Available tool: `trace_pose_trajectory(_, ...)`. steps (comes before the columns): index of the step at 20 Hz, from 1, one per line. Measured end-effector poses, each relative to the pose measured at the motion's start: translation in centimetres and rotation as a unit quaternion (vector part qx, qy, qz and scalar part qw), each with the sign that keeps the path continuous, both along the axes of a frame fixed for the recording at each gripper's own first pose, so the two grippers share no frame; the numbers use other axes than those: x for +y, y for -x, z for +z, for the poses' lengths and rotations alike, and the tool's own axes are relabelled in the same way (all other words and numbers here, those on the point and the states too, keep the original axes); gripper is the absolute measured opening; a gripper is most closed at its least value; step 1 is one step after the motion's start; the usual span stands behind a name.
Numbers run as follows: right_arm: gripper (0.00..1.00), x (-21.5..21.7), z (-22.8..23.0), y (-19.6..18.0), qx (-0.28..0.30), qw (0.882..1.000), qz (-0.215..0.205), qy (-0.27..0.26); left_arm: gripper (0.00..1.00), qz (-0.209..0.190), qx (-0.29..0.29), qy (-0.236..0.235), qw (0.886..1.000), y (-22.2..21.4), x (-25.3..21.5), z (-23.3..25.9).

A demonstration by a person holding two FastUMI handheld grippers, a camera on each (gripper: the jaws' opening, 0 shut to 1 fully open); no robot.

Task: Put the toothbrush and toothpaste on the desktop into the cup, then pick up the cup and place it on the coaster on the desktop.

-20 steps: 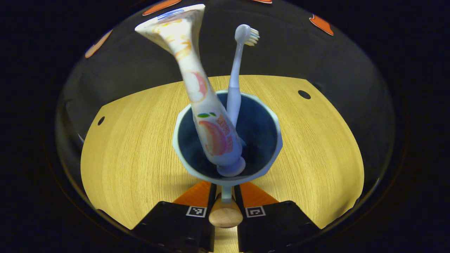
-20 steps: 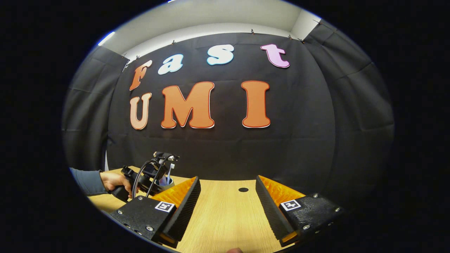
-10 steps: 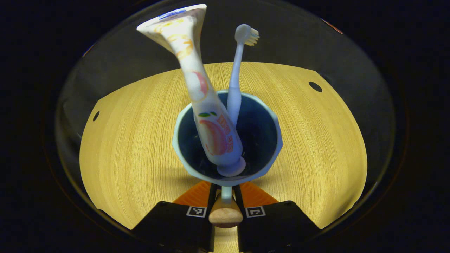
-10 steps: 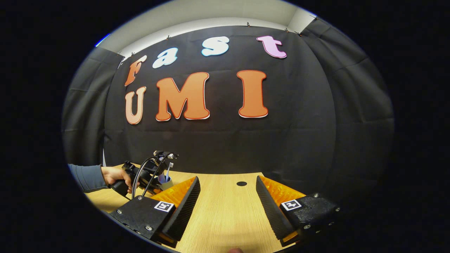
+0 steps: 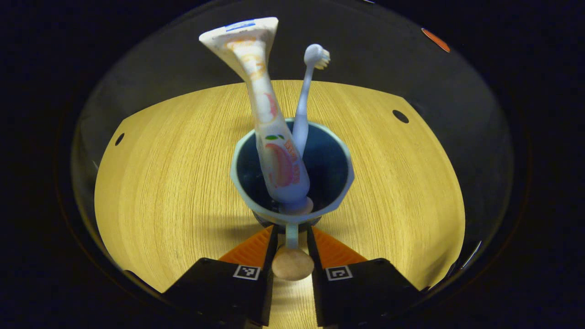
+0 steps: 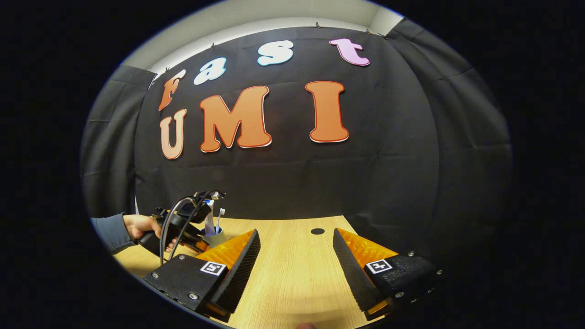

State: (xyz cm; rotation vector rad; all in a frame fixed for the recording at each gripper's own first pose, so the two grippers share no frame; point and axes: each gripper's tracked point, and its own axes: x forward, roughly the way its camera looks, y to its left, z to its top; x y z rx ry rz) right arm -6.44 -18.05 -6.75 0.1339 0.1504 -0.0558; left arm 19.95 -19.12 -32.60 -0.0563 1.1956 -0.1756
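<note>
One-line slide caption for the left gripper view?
Left tool pinches the handle of the cup, toothpaste and toothbrush inside, above the wooden desktop.

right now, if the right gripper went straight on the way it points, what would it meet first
Probably nothing near: the right gripper has open jaws and bare desktop ahead, then the black cloth wall. The cup sits off to its left.

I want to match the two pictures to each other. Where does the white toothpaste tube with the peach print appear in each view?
Left gripper view: the white toothpaste tube with the peach print is at centre, leaning up-left out of the pale blue cup.
Right gripper view: it is small at lower left, in the same cup.
Shared landmark: the light blue toothbrush beside it.
</note>
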Motion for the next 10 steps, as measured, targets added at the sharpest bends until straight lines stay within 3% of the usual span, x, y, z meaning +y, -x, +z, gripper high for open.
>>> trace_pose_trajectory(1,1.00,0.3,0.1,-0.1,0.001,1.000,-0.001,0.002,0.40,-0.004,-0.012,0.003,1.000,-0.1,0.3,0.9)
trace_pose_trajectory(3,0.95,1.0,0.6,-0.4,-0.004,1.000,-0.002,0.006,0.63,-0.019,-0.039,0.009,0.999,-0.2,0.7,2.6)
trace_pose_trajectory(4,0.95,1.5,0.9,-0.5,-0.007,1.000,-0.001,0.008,0.81,-0.026,-0.054,0.010,0.998,-0.2,1.0,3.5)
trace_pose_trajectory(6,0.95,2.8,1.4,-0.8,-0.012,1.000,0.005,0.013,0.93,-0.034,-0.089,0.016,0.995,1.3,0.5,4.3)
trace_pose_trajectory(10,0.95,5.7,2.7,-1.5,-0.028,0.999,0.019,0.016,0.98,-0.035,-0.170,0.009,0.985,1.0,3.4,9.4)
